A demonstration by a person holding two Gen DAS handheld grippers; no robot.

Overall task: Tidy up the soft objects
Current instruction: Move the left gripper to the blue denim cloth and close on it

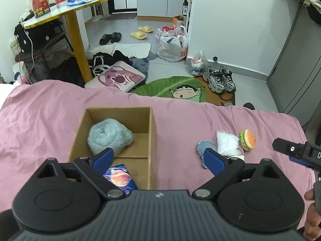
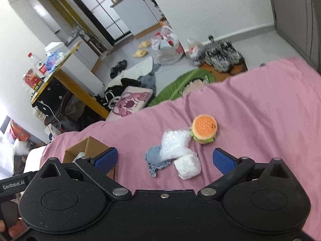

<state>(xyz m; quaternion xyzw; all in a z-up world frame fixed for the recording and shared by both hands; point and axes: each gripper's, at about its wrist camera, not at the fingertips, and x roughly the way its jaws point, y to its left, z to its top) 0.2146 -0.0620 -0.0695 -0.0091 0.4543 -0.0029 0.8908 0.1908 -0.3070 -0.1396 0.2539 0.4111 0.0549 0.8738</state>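
Observation:
A cardboard box (image 1: 152, 132) stands on the pink bedsheet (image 1: 50, 110). Inside lie a fluffy grey-blue bundle (image 1: 109, 136) and a small packet with a planet print (image 1: 120, 177). My left gripper (image 1: 158, 158) hovers open over the box's right wall, nothing between its fingers. To the right on the sheet lie a denim patch (image 1: 202, 147), a white plastic-wrapped bundle (image 1: 227, 143) and a plush burger (image 1: 248, 139). In the right wrist view my right gripper (image 2: 164, 158) stands open just in front of the denim patch (image 2: 155, 158), white bundle (image 2: 180, 150) and burger (image 2: 204, 129). The box (image 2: 88, 150) shows at its left.
The bed ends ahead at a floor crowded with a green cartoon mat (image 1: 180, 88), a pink cushion (image 1: 118, 79), sneakers (image 1: 219, 78), plastic bags (image 1: 173, 44) and clothes. A yellow-legged table (image 1: 76, 38) stands at the left, a grey cabinet (image 1: 297, 60) at the right.

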